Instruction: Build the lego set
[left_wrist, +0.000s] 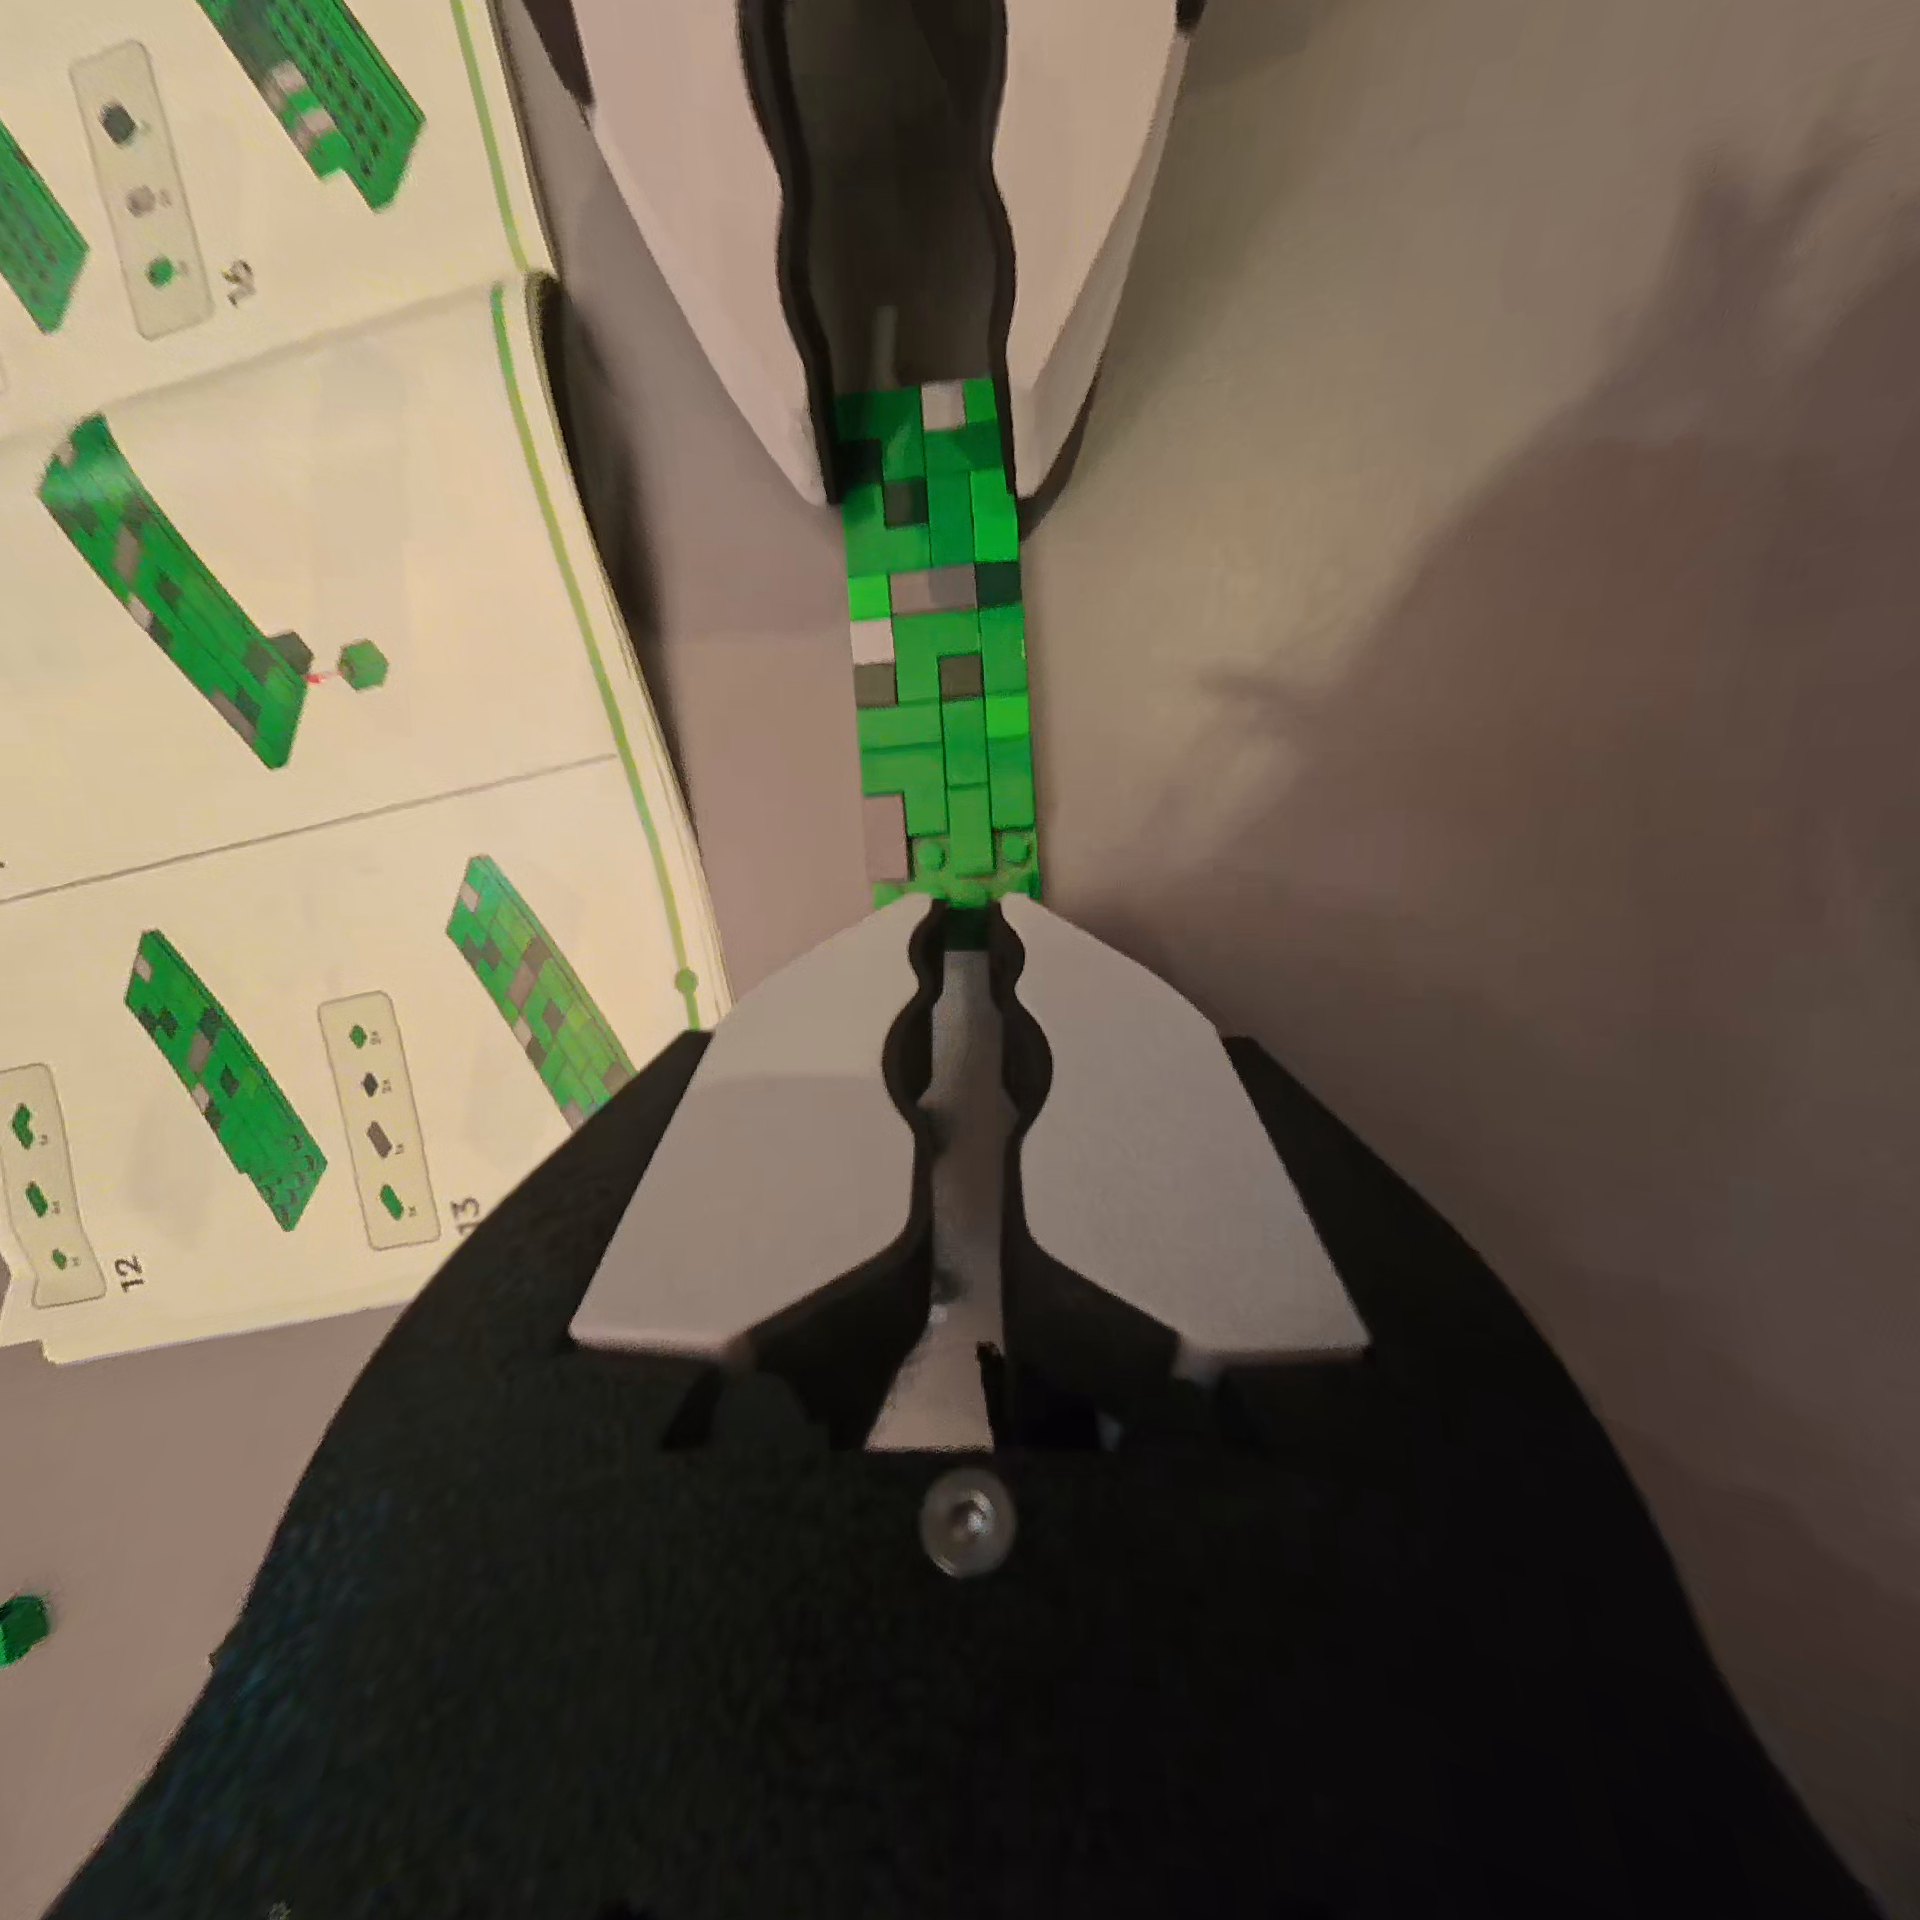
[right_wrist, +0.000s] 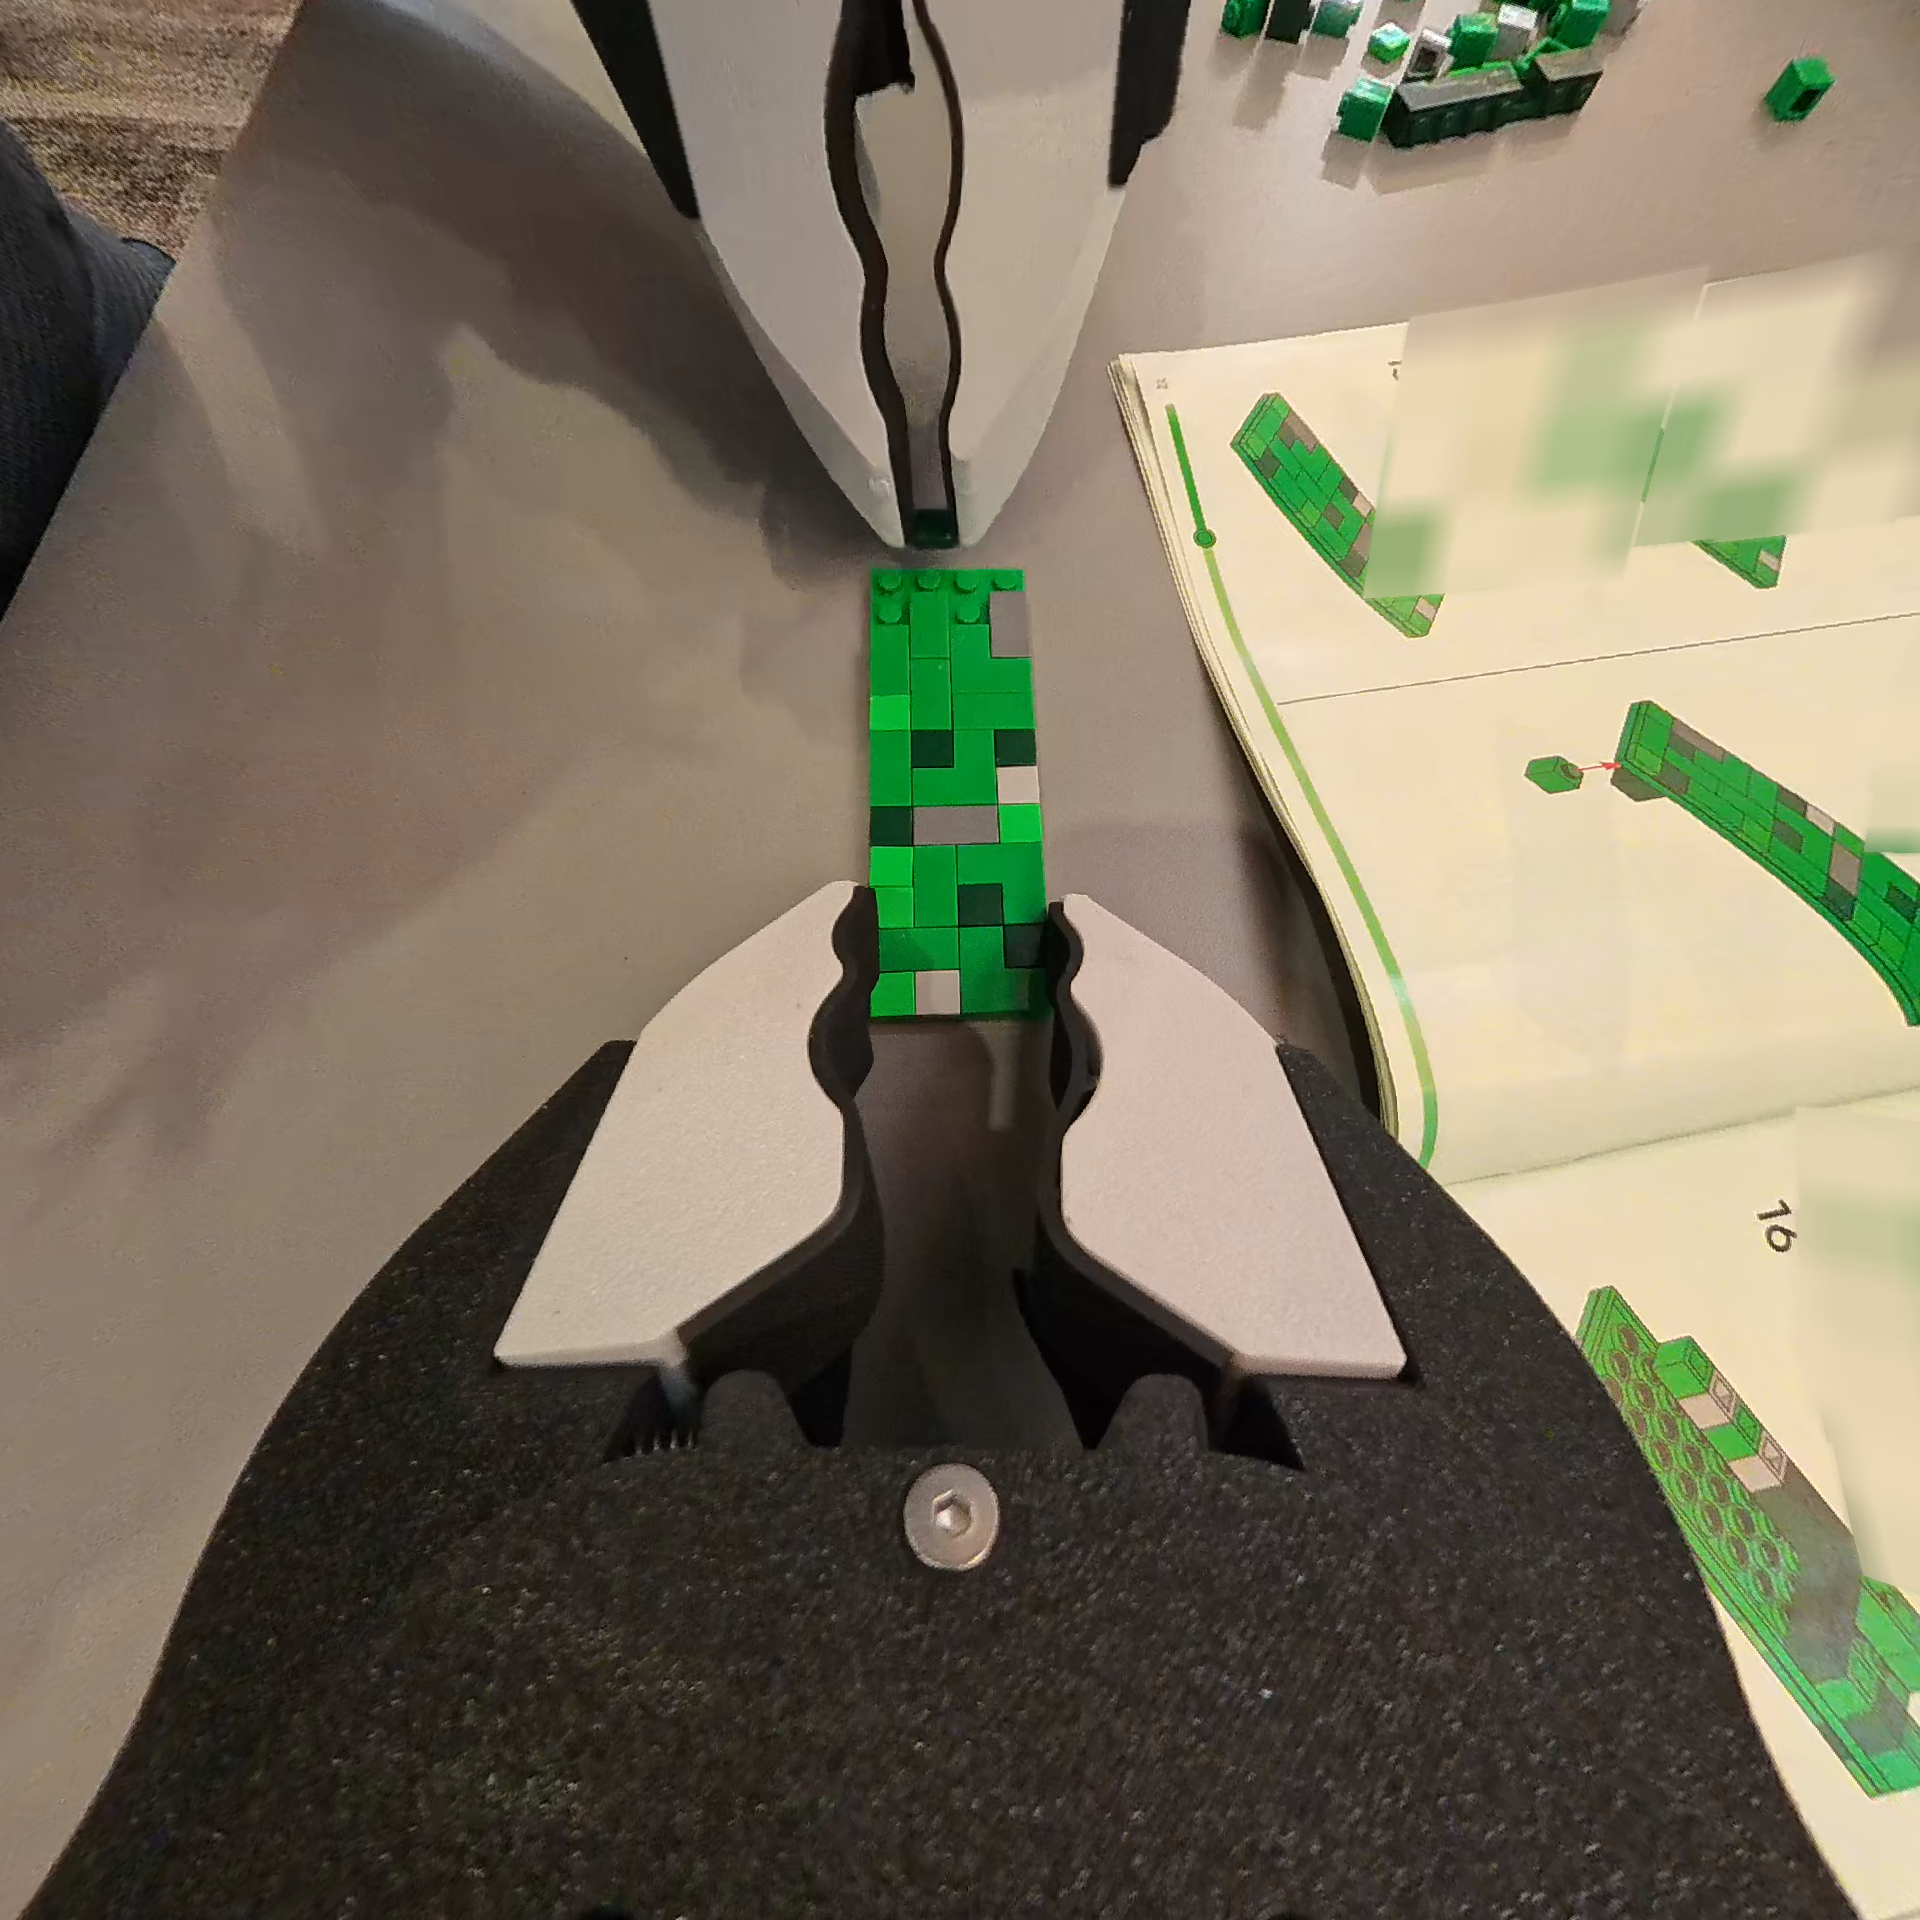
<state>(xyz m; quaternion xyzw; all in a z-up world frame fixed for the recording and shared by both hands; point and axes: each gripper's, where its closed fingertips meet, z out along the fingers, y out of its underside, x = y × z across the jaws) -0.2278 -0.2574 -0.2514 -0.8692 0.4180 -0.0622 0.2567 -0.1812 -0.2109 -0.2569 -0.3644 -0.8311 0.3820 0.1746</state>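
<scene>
Spanning both tongs lies the lego strip.

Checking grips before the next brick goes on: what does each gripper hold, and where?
Right gripper clamps the green plate by its long sides at one end. Left gripper pinches a small dark green brick at its fingertips.

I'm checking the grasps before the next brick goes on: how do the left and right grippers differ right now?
The left gripper is nearly closed on a small dark green brick; the right gripper is spread wider, clamping the sides of the long green plate. The left hovers at the plate's studded end, the right holds its tiled end. Both face each other along the plate.
</scene>
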